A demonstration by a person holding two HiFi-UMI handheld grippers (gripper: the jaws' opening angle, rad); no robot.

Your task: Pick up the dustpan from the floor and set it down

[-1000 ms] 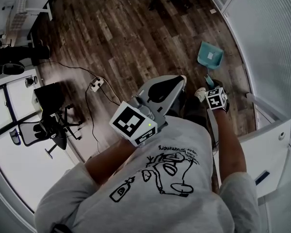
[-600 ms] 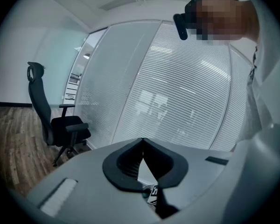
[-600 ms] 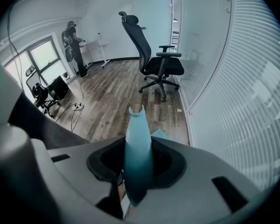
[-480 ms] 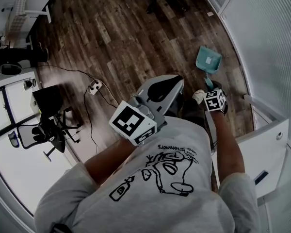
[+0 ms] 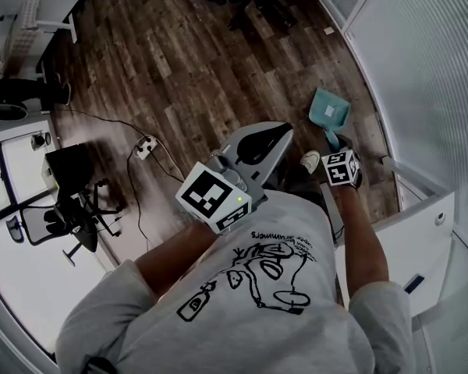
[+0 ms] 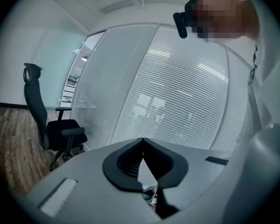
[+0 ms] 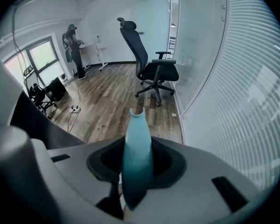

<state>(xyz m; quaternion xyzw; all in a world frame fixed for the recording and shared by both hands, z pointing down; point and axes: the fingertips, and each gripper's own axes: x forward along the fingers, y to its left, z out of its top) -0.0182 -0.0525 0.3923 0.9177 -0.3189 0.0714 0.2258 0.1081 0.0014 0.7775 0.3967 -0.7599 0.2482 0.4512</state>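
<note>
The teal dustpan sits ahead of and below the right gripper, whose jaws pinch its handle, likely to carry the pan over the wood floor. The left gripper, jaws pressed together and empty, idles alongside, unneeded.

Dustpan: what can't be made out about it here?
- Head view: whether the dustpan touches the floor; the steep top-down angle hides any gap.
- Head view: its white label, too small to read.
- Right gripper view: everything past its handle, seen end-on in the right tongs.
- Left gripper view: dustpan outside the frame.
</note>
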